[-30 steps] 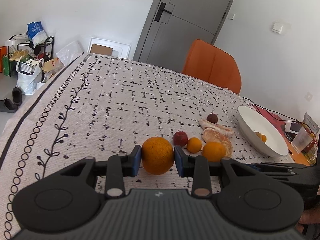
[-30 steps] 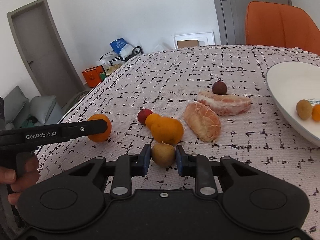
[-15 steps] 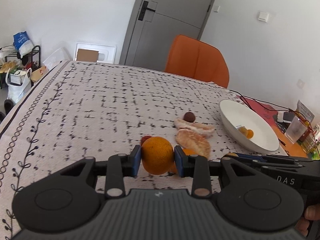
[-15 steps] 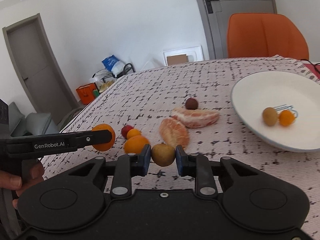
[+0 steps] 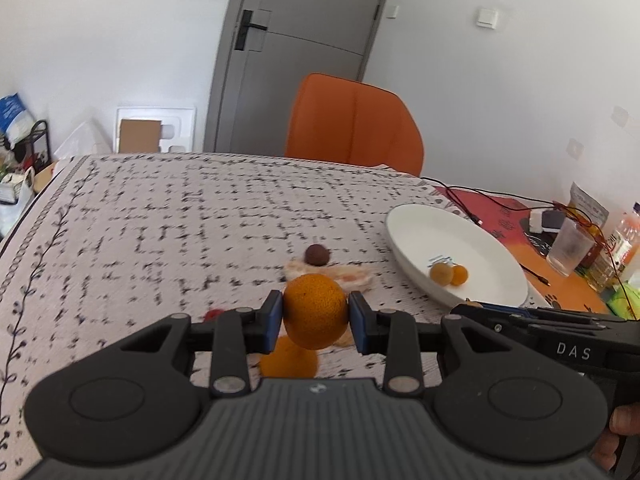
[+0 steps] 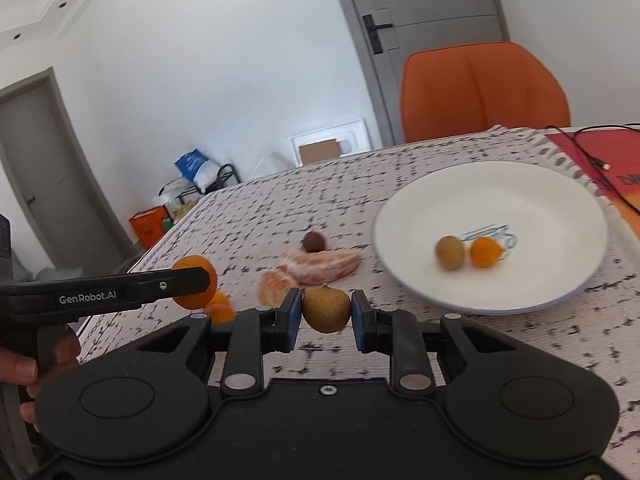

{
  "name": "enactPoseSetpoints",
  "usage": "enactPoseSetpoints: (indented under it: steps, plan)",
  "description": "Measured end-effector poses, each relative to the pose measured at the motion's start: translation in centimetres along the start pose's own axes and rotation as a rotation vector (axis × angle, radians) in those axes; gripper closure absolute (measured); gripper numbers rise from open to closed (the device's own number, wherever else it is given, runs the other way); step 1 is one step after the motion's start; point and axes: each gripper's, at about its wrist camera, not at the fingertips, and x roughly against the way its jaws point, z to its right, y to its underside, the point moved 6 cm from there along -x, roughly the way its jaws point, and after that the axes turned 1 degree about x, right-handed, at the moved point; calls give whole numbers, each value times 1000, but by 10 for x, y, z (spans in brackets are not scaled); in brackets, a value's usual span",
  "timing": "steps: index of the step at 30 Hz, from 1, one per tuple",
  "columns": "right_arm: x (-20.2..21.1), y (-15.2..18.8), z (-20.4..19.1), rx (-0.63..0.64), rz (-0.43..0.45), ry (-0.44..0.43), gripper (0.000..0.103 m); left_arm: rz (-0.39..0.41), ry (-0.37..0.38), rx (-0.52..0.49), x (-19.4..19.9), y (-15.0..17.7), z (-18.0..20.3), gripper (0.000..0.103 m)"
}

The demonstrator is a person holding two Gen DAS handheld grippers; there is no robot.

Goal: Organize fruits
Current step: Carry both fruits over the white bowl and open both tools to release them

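My left gripper (image 5: 315,316) is shut on a large orange (image 5: 314,309) and holds it above the table; it shows from the side in the right wrist view (image 6: 195,282). My right gripper (image 6: 326,314) is shut on a small brown-yellow fruit (image 6: 326,308), held above the table near the white plate (image 6: 520,184). The plate (image 5: 420,224) holds a brown fruit (image 6: 450,252) and a small orange fruit (image 6: 485,251). On the cloth lie peeled citrus segments (image 6: 320,266), a dark round fruit (image 6: 314,241), another orange (image 5: 289,360) and a red fruit (image 5: 214,314).
An orange chair (image 5: 354,124) stands behind the table. At the right are a red mat with cables (image 5: 492,204), a glass (image 5: 570,246) and bottles (image 5: 624,240). The patterned tablecloth (image 5: 160,216) stretches left to the table edge.
Both grippers have lifted with their fruits and moved right toward the plate. The plate now looks nearer and more central in both views.
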Motion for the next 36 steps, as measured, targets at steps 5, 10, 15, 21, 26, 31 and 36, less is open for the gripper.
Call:
enactPoseSetpoints:
  steps: [5, 10, 15, 21, 26, 31, 36]
  plan:
    - [10, -1, 19, -24, 22, 27, 78, -6, 20, -35, -9, -7, 16, 69]
    - [17, -4, 38, -53, 41, 58, 78, -9, 35, -66, -17, -13, 31, 69]
    - [25, -9, 50, -54, 70, 86, 78, -10, 47, -109, -24, -19, 49, 69]
    - [26, -13, 66, -71, 83, 102, 78, -4, 54, -138, -33, -28, 65, 69]
    - [27, -18, 78, -77, 92, 118, 78, -9, 67, -166, -42, -31, 80, 69]
    - [24, -21, 88, -80, 96, 135, 78, -13, 79, -190, -50, -34, 92, 69]
    - [21, -25, 98, -87, 101, 150, 77, -17, 87, -210, -59, -36, 102, 69]
